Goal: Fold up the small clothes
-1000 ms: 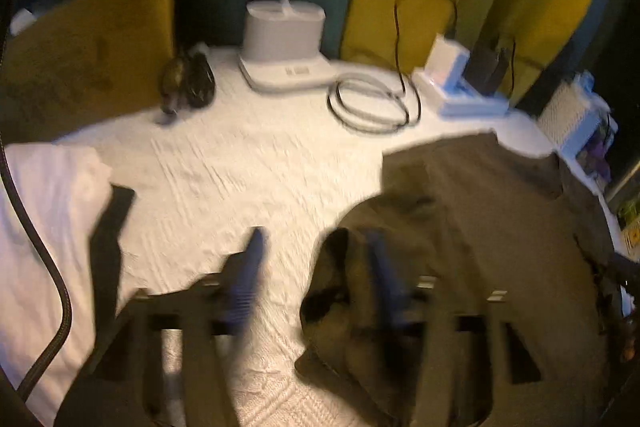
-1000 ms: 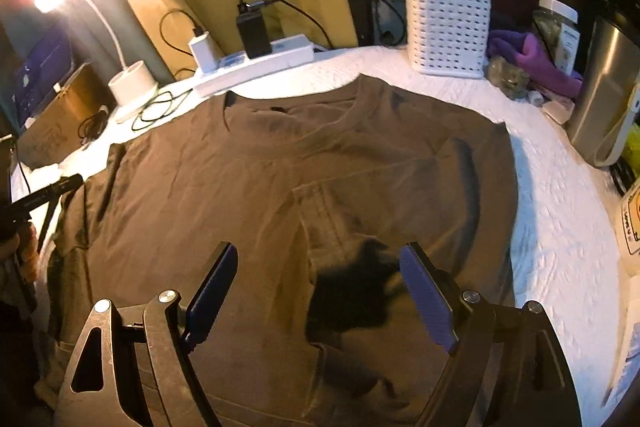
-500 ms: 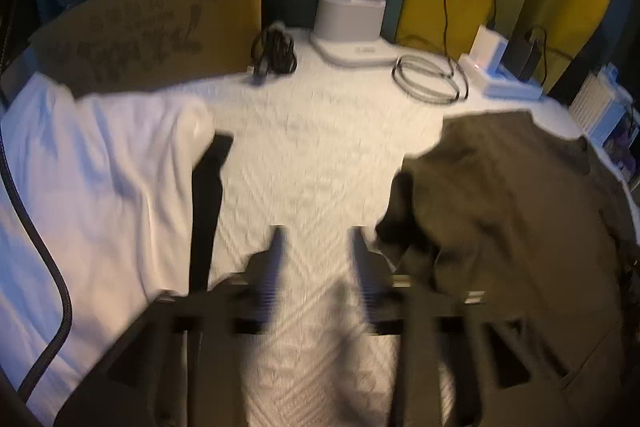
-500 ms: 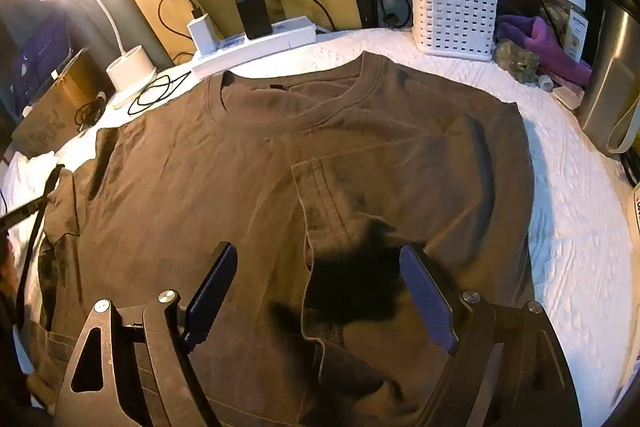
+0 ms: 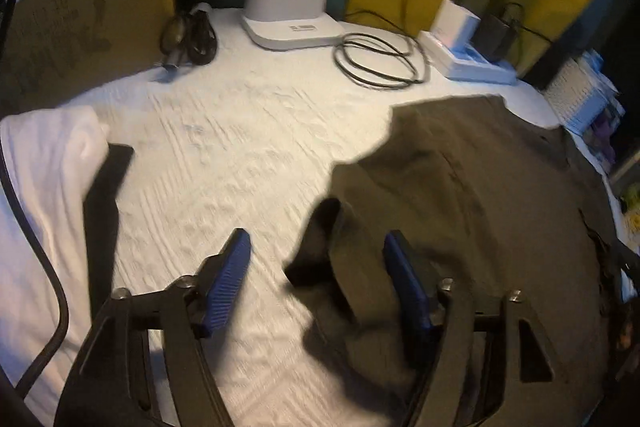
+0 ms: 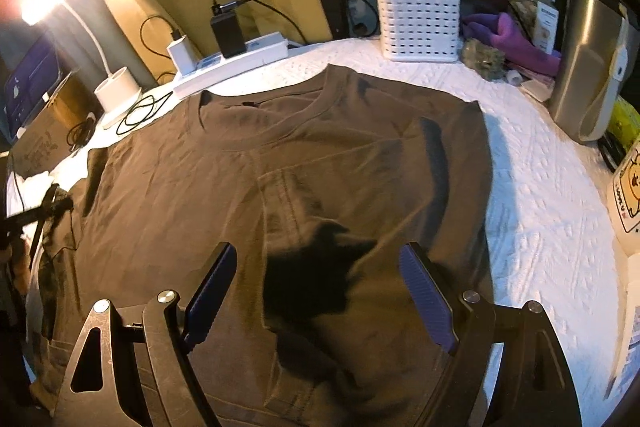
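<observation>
A brown t-shirt lies flat on the white bedspread, collar toward the far side, its right sleeve folded in over the chest. My right gripper hovers open above the shirt's lower front with nothing between its fingers. In the left wrist view the shirt fills the right side. My left gripper straddles the bunched edge of the left sleeve; its jaws are closing, and the pads do not press the cloth.
A folded white cloth lies at the left. Along the back are a cardboard box, a lamp base, a coiled cable and a power strip. A white basket, a jar and a metal canister stand at the right.
My left gripper swung left off the shirt onto bare bedspread, then came back right over the sleeve edge. Its fingers now stand wider than half a second ago. The right gripper kept still.
</observation>
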Action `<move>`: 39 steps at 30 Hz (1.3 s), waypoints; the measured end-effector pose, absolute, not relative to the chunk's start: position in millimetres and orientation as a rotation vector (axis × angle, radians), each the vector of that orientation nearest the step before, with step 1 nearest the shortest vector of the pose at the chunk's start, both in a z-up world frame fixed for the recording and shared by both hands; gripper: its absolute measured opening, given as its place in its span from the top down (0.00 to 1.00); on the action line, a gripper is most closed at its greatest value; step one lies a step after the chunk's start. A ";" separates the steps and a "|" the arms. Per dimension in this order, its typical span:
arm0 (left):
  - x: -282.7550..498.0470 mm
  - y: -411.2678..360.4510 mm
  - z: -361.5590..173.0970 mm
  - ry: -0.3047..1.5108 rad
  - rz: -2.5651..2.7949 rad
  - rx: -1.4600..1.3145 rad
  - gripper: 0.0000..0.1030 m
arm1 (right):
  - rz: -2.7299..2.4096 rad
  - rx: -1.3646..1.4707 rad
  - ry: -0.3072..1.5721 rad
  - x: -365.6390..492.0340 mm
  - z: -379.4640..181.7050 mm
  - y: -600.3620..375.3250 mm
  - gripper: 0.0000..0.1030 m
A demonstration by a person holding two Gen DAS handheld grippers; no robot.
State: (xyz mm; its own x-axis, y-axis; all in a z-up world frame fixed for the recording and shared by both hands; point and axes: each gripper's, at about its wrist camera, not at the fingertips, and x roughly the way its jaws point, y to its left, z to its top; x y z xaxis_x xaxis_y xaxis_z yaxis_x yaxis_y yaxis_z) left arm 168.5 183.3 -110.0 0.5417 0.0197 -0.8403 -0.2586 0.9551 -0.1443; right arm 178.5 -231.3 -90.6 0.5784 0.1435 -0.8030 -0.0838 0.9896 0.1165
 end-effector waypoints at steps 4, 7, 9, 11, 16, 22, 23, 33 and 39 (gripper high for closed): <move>156.1 174.8 -100.3 0.935 0.187 -0.233 0.91 | 0.151 0.076 0.940 178.4 -91.1 -230.6 0.17; 146.9 168.5 -81.2 0.847 0.223 -0.205 0.91 | 0.179 0.076 0.929 175.1 -88.2 -228.8 0.17; 145.4 155.3 -66.7 0.791 0.218 -0.151 0.91 | 0.191 0.079 0.919 171.3 -86.2 -230.6 0.17; 149.7 134.9 -54.4 0.752 0.203 -0.078 0.91 | 0.192 0.095 0.913 167.9 -85.6 -235.5 0.17; 168.1 90.6 -48.1 0.740 0.120 0.036 0.91 | 0.190 0.127 0.899 157.5 -85.1 -247.8 0.17; 183.5 47.0 -68.1 0.807 0.050 0.121 0.90 | 0.170 0.161 0.884 143.2 -84.4 -270.8 0.17; 185.3 41.6 -72.8 0.820 0.050 0.139 0.90 | 0.168 0.164 0.883 141.7 -84.9 -273.4 0.17; 174.3 4.3 -81.6 0.893 -0.105 0.087 0.53 | 0.170 0.189 0.879 126.3 -89.3 -286.8 0.17; 146.1 23.5 -63.5 0.898 -0.132 -0.014 0.52 | 0.173 0.183 0.872 122.1 -86.9 -284.8 0.17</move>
